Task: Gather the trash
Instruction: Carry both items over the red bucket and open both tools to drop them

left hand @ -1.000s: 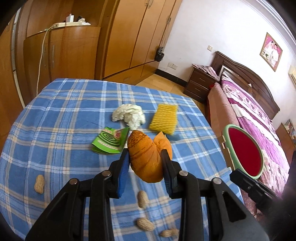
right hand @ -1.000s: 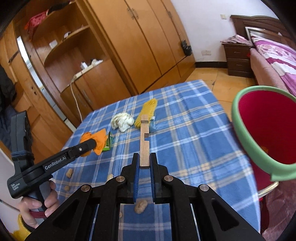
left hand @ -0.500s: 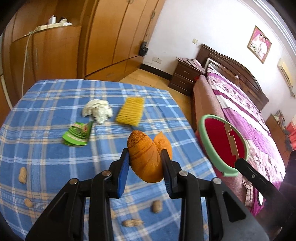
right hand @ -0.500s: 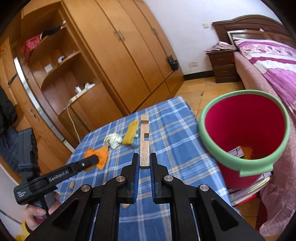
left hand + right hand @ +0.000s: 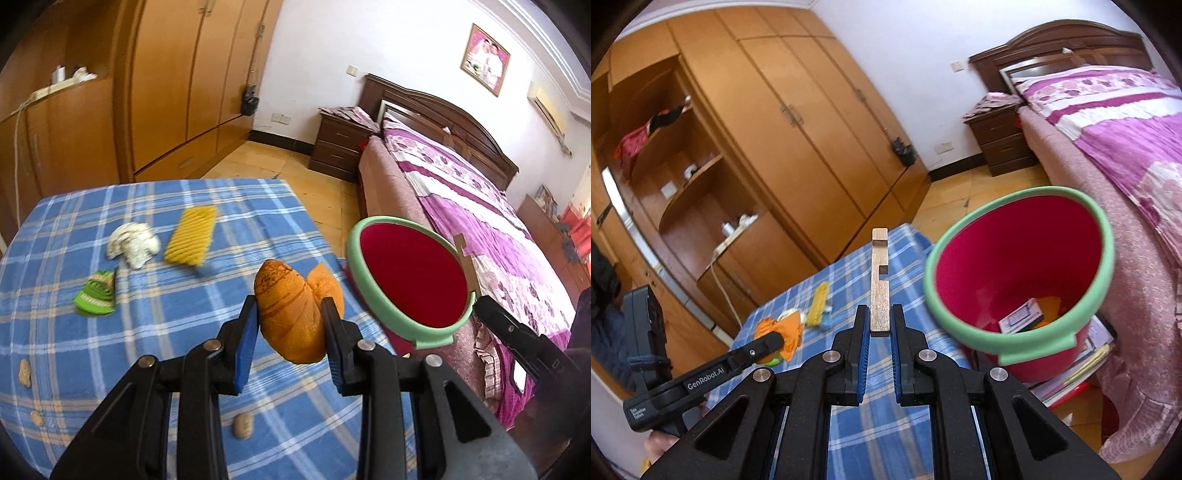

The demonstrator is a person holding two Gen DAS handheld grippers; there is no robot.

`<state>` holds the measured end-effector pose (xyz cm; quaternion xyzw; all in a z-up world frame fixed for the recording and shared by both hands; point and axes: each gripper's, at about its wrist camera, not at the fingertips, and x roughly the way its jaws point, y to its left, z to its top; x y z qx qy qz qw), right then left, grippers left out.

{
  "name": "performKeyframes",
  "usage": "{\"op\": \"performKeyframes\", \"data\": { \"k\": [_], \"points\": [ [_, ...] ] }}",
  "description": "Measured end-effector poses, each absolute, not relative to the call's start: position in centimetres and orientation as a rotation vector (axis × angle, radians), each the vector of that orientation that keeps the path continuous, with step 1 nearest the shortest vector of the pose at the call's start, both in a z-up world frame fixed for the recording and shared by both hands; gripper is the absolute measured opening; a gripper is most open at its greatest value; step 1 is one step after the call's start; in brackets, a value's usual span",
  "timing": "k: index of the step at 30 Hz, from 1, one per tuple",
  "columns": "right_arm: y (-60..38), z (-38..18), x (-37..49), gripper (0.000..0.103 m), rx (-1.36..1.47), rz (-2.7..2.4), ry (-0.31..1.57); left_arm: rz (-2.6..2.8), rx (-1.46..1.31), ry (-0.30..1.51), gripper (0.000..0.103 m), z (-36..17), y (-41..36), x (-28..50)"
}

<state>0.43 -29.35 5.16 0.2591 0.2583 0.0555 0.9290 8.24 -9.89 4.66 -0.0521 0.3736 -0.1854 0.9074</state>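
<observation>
Both grippers have swung away from the middle of the table toward the bin since a second ago, so the red bin [image 5: 1015,280] with its green rim now fills much of the right wrist view and stands just off the edge of the blue checked table [image 5: 155,295], beside the bed [image 5: 480,206]. On the cloth lie a yellow foam net [image 5: 191,236], a crumpled white tissue [image 5: 133,245], a green wrapper [image 5: 96,293] and scattered peanuts [image 5: 243,425], all well apart from the bin. The left gripper [image 5: 290,325] is closed partway on a wad of orange peel [image 5: 291,314], held above the table near the bin's rim. The right gripper [image 5: 878,328] is nearly closed on a thin wooden strip [image 5: 879,284] that points forward, its tip level with the bin's rim. Judging from this, the long strip could strike the rim or bridge the mouth if released flat, and the peel could drop short onto the cloth if let go before it is over the opening.
</observation>
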Motion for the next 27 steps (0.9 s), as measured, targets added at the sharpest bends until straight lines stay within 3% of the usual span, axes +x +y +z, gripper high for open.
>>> {"op": "performKeyframes", "data": {
  "k": [27],
  "points": [
    [-38.6,2.1,2.0,0.010,0.603,-0.096,0.564,-0.542,0.014,0.845,0.034,2.3,-23.4,14.4]
  ]
}}
